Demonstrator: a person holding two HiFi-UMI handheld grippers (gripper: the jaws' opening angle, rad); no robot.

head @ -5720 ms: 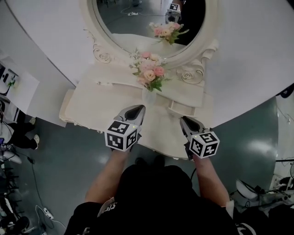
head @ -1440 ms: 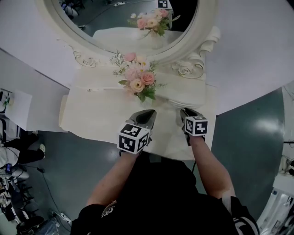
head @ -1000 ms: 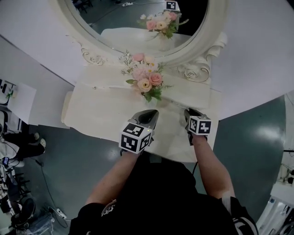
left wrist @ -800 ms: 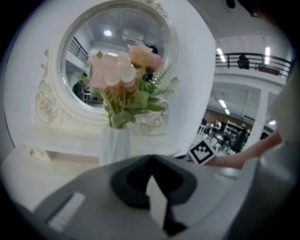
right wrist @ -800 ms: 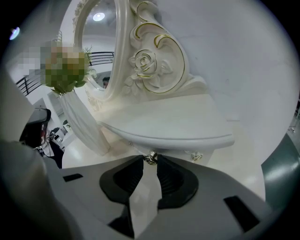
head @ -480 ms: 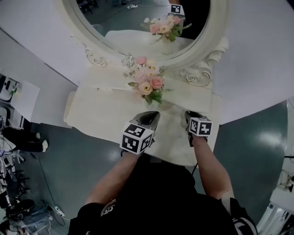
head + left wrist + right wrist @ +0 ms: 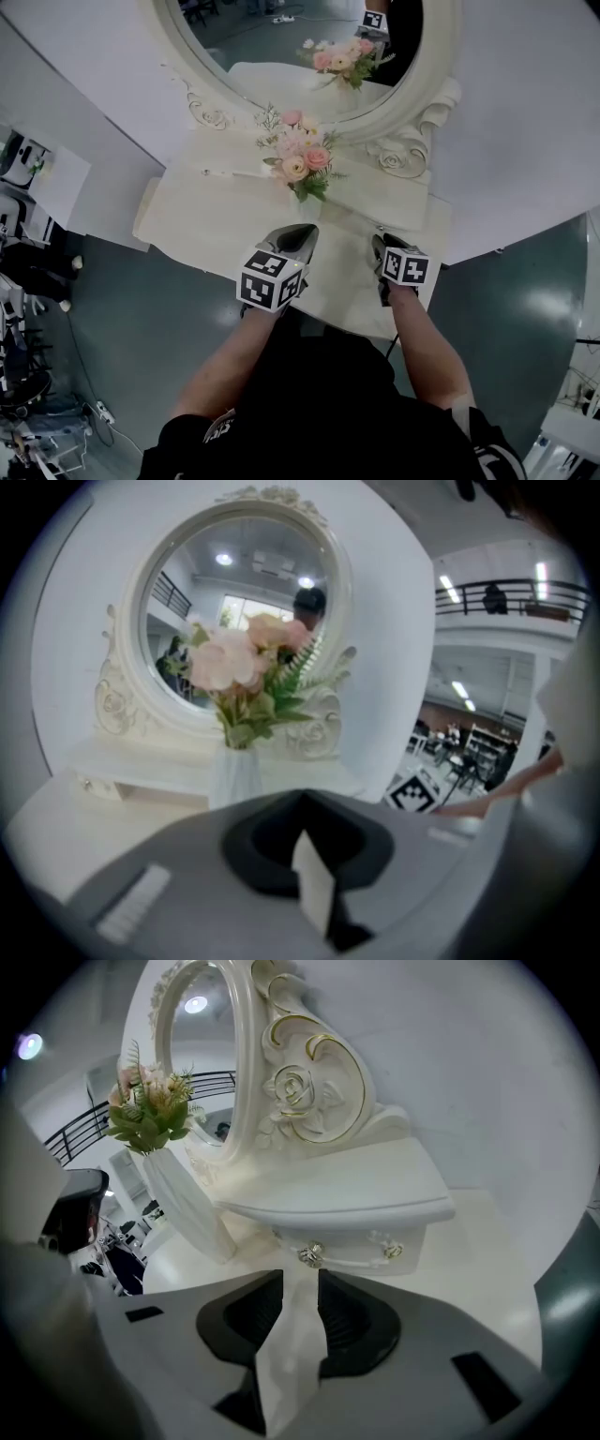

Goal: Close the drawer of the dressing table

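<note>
Right gripper (image 7: 300, 1279) is opening its jaws, nothing between them, tips hovering just short of the drawer (image 7: 352, 1241) under the dressing table's (image 7: 487, 1269) small shelf; front is looking near flush, so I'm favouring a straight, gentle push; left gripper (image 7: 302, 841) is idling, jaws nearly together.

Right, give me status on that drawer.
Left hand-held gripper shut, empty. Right hand-held gripper opening, nothing between jaws. Drawer looks closed. Nothing in the way.
</note>
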